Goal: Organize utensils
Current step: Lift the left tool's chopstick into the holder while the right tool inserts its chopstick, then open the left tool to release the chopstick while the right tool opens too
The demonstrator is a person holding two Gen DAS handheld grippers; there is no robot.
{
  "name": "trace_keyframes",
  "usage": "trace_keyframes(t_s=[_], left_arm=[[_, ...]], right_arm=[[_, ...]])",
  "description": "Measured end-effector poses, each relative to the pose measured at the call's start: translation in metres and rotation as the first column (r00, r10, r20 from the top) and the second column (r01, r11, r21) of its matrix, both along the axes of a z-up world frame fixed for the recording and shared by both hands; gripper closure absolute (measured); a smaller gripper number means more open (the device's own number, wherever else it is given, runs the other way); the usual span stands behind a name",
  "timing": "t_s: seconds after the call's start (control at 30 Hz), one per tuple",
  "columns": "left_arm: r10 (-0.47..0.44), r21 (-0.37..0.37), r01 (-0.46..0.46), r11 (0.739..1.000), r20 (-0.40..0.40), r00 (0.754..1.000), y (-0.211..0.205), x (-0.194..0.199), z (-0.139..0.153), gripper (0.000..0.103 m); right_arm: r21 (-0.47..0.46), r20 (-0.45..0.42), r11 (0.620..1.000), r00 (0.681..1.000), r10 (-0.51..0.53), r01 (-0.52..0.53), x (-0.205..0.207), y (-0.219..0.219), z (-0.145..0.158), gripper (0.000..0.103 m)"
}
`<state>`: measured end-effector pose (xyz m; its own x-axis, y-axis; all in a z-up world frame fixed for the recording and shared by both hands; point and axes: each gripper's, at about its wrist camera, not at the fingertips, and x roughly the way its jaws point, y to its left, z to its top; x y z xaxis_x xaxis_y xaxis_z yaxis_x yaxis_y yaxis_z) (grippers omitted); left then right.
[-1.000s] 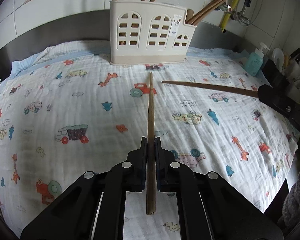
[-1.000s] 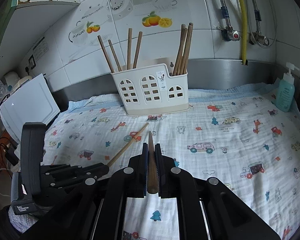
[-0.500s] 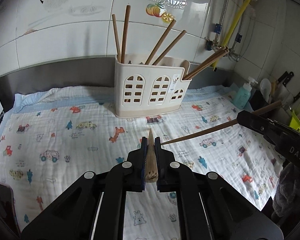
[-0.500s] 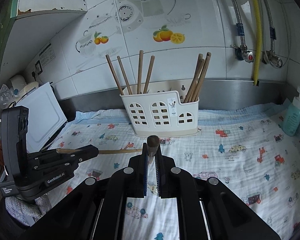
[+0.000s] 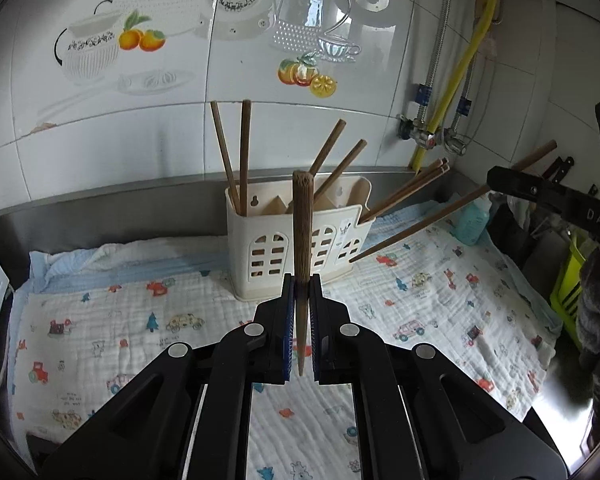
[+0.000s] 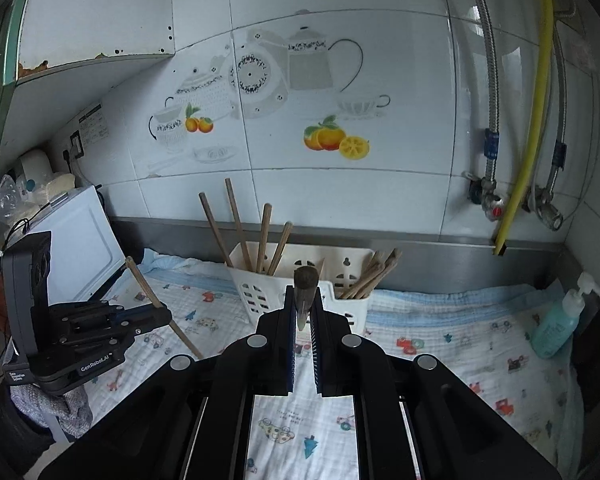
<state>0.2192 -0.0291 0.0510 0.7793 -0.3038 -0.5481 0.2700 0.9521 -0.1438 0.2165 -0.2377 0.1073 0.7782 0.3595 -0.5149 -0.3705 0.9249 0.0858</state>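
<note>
Two chopsticks (image 5: 302, 240) upright, thick ends up

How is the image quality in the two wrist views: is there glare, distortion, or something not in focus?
Left wrist view: strong fisheye bending, dark corners, window glare on the wall tiles; the held chopstick is sharp. Right wrist view: same curvature, glare on the tiles at upper right; its chopstick looks foreshortened and slightly soft.

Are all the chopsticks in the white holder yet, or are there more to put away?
Nearly. Several chopsticks already stand in the white holder. Two are in hand: the left claw is shut on one chopstick, the right claw on another chopstick, both lifted off the printed cloth. Those two are not yet dropped in. No others show on the cloth.
</note>
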Motion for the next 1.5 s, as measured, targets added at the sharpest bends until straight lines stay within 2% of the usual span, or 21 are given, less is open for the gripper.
trace_keyframes(t_s=[0.17,0.3,0.53,0.7,0.87,1.1,1.5], left_arm=[[-0.005,-0.001,0.005,1.0,0.055,0.998,0.002,0.006,0.031,0.097],[0.007,0.01,-0.008,1.0,0.128,0.992,0.0,0.012,0.062,0.097],[0.035,0.041,-0.046,0.998,0.245,0.969,-0.008,0.033,0.114,0.097],[0.062,0.062,-0.083,0.995,0.279,0.958,-0.013,0.057,0.131,0.097],[0.09,0.063,-0.11,0.992,0.258,0.962,-0.015,0.08,0.127,0.097],[0.094,0.058,-0.106,0.993,0.182,0.979,-0.013,0.101,0.098,0.097],[0.093,0.053,-0.103,0.993,0.154,0.984,-0.01,0.102,0.087,0.094]], right_arm=[[-0.031,0.031,0.999,0.999,-0.014,0.015,0.01,-0.011,0.035,0.096],[-0.051,0.04,0.998,0.999,-0.032,0.034,0.02,-0.014,0.05,0.096],[-0.075,0.028,0.996,0.999,-0.037,0.038,0.038,-0.011,0.051,0.096],[-0.086,0.003,0.996,0.999,-0.034,0.034,0.051,-0.01,0.043,0.096],[-0.106,-0.022,0.994,0.999,-0.023,0.02,0.06,-0.006,0.033,0.096],[-0.123,-0.057,0.992,0.998,-0.02,0.013,0.072,-0.001,0.018,0.096],[-0.115,-0.102,0.993,0.994,-0.027,0.015,0.092,0.003,-0.002,0.096]])
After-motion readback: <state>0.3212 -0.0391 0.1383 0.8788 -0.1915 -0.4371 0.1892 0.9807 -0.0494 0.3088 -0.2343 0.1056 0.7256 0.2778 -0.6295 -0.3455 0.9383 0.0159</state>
